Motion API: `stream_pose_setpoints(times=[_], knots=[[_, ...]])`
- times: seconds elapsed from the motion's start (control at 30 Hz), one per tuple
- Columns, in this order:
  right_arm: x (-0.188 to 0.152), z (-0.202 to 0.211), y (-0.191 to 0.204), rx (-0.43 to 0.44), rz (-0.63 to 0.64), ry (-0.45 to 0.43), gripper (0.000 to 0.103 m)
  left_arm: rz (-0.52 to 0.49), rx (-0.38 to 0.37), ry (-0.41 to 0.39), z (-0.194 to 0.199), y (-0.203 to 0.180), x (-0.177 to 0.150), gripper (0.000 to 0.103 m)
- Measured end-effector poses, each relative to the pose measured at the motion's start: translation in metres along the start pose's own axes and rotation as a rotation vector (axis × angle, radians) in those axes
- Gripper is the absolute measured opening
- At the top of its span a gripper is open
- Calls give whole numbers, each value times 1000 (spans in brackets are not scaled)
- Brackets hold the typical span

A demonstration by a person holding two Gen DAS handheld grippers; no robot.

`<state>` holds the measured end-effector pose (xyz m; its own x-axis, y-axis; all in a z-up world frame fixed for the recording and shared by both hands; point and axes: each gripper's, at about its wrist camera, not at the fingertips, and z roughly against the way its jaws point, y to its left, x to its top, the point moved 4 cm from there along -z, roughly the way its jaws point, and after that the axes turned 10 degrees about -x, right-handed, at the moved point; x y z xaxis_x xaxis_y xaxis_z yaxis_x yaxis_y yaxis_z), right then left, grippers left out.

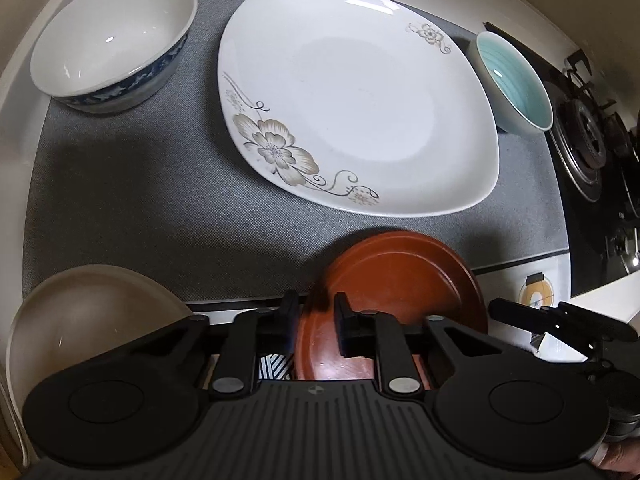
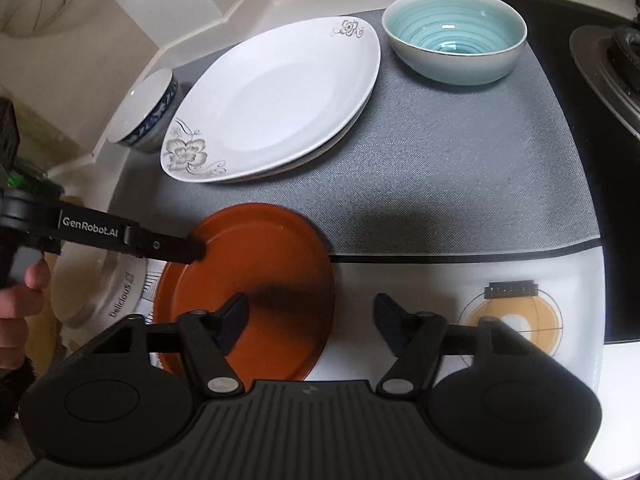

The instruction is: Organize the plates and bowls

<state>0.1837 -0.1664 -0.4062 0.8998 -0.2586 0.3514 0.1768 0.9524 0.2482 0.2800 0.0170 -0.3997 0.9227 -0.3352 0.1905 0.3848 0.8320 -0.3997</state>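
We see left claw (image 1: 316, 322) pinching rim of round red-brown plate (image 2: 256, 288); plate at near edge of tabletop (image 2: 420, 292), partly on grey woven mat (image 2: 460, 168). Right claw (image 2: 310, 314) spread wide, holding nothing, one tip over plate. Risks, our read: thin rim grip, so plate may pivot or slip; swinging it could clip white square floral plate (image 2: 276, 104). Teal ribbed bowl (image 2: 454, 38) and blue-patterned white bowl (image 1: 112, 38) well apart, safe.

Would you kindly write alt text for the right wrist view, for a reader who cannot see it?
The left gripper grips the rim of a brown plate at the near edge of a grey mat, while the right gripper hovers open above it. Further back sit a white floral plate, a turquoise bowl and a blue-patterned bowl.
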Motion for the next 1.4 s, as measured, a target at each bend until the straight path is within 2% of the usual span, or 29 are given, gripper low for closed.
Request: stream_pose_setpoints(times=[0.13,0.2,0.23,0.3,0.43,0.57,0.63,0.77,0.83,0.97,1.1,1.2,1.3,1.4], knots=[[0,-2,1,-20,30,1,29,-35,19,16,-3,-2,-5,10],[0,-1,-2,-41,43,-3,14,-46,23,16,-3,-4,-7,10],[1,1,-5,-43,36,-8,14,-38,6,17,-2,-5,-7,10],[3,7,-9,-45,19,-22,14,-40,-22,15,0,-8,-9,10],[1,11,-10,-42,34,-10,19,-59,-28,19,-3,-12,-14,10],[-5,4,-10,-74,49,7,33,-47,-36,69,-16,-12,-18,10],[-9,3,-9,-73,60,-9,35,-61,-40,62,-17,-15,-20,10],[-10,7,-7,-86,62,2,26,-42,-44,76,-14,-18,-23,11],[-8,18,-10,-27,-3,4,25,-17,-27,83,-1,-19,-26,11],[5,49,0,20,-16,-43,26,-40,-52,5,45,-30,-25,11],[29,63,6,57,-34,-99,26,23,-100,-71,70,-20,-6,11],[56,48,4,64,-77,-116,25,103,-124,-76,60,-5,18,11],[84,28,1,79,-138,-127,25,167,-115,-85,47,10,43,11],[110,8,2,75,-137,-143,25,180,-75,-112,36,21,67,11]])
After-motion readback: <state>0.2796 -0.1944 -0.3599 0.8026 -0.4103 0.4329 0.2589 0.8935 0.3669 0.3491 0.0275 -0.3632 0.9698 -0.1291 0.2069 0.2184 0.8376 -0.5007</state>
